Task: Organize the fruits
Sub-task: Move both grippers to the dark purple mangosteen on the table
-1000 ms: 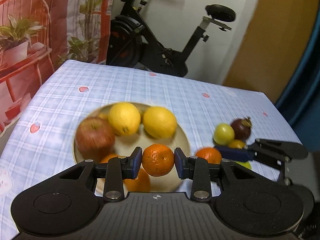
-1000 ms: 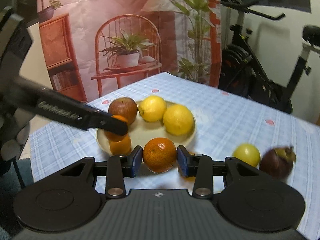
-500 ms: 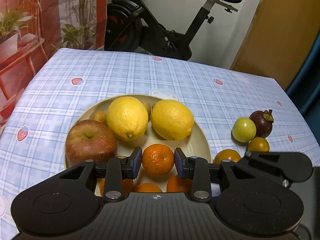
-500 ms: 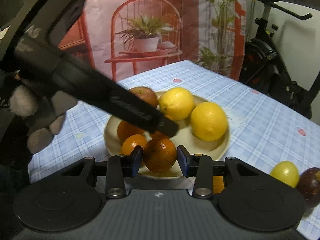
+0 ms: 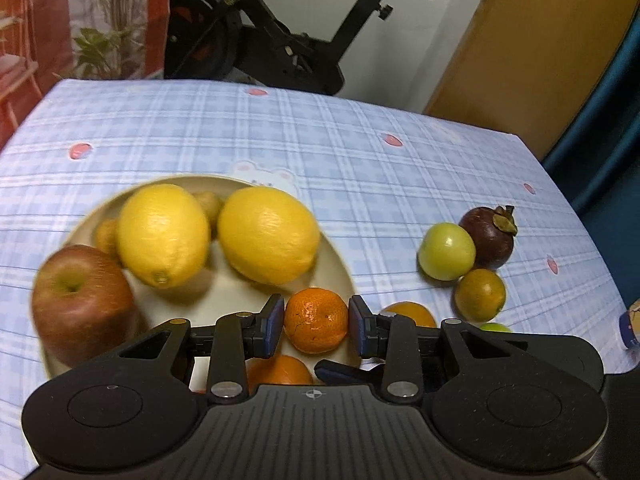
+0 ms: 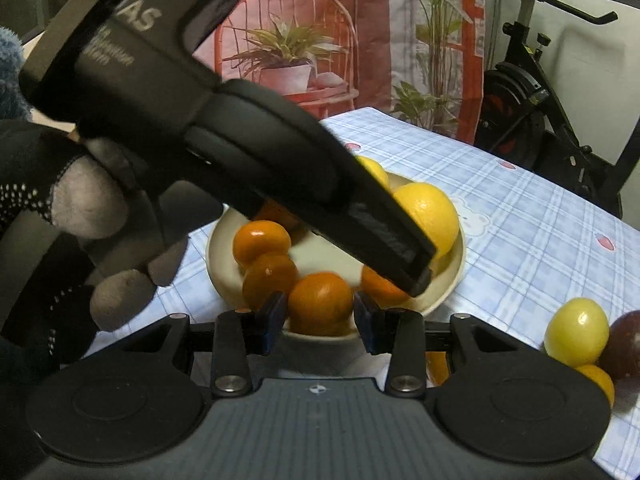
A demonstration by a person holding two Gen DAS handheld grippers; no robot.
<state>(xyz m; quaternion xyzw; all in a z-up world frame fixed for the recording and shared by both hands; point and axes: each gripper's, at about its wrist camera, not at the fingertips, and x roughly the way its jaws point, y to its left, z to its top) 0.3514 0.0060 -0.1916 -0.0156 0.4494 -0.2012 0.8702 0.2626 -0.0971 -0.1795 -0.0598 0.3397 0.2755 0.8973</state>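
Observation:
My left gripper (image 5: 316, 325) is shut on a tangerine (image 5: 316, 314), low over the near right rim of the cream plate (image 5: 340, 268). The plate holds two lemons (image 5: 164, 234), a red apple (image 5: 80, 304) and several tangerines (image 6: 262, 240). My right gripper (image 6: 320, 322) is shut on another tangerine (image 6: 320, 300), just above the plate's (image 6: 454, 276) near edge. In the right wrist view the left gripper's black body (image 6: 240, 152) crosses from the upper left, held by a gloved hand (image 6: 100, 208), and hides the apple.
On the blue checked cloth right of the plate lie a green fruit (image 5: 446, 251), a mangosteen (image 5: 490, 236), a small orange (image 5: 479, 295) and another orange (image 5: 412, 312). An exercise bike (image 5: 280, 40) stands behind the table. The table edge (image 5: 580, 216) curves down the right side.
Both grippers sank toward the plate, each keeping its tangerine. The left one slid right to the plate's near right rim and now fills much of the right wrist view.

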